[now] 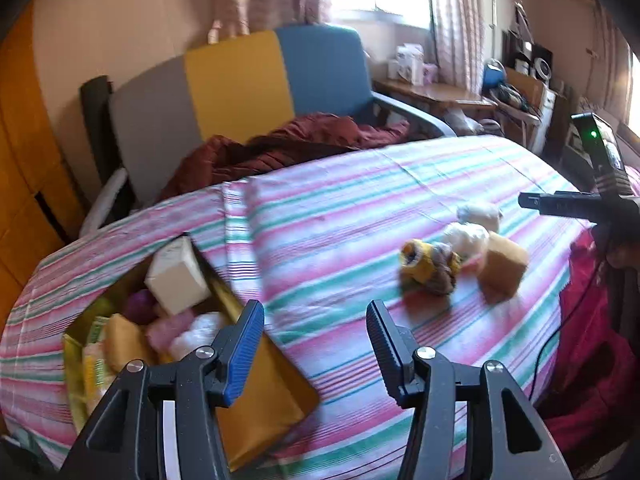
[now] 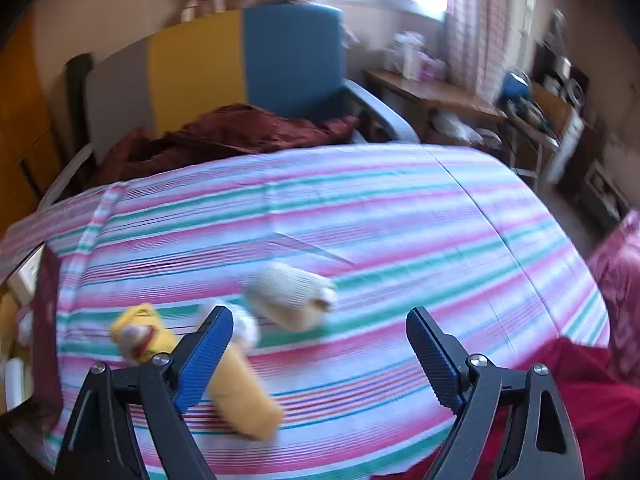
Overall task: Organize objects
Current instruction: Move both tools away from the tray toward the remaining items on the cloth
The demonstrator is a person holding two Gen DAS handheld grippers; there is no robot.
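Evidently both are between grabs: the left hand-held gripper [image 1: 316,344] is spread wide and empty at the lower middle, beside the yellow box [image 1: 280,392] at lower left, already heaped with soft bundles. The right hand-held gripper [image 2: 320,354] is spread too, over the striped bed [image 2: 360,216], seemingly lining up on the rolled socks [image 2: 290,296] left of centre, loose and awaiting collection.

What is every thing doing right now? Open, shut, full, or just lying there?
left gripper: open, holding nothing.
right gripper: open, holding nothing.
yellow box: open, holding several soft things and a white block.
rolled socks: loose in a pile on the striped sheet.
cream sock roll: lying on its side.
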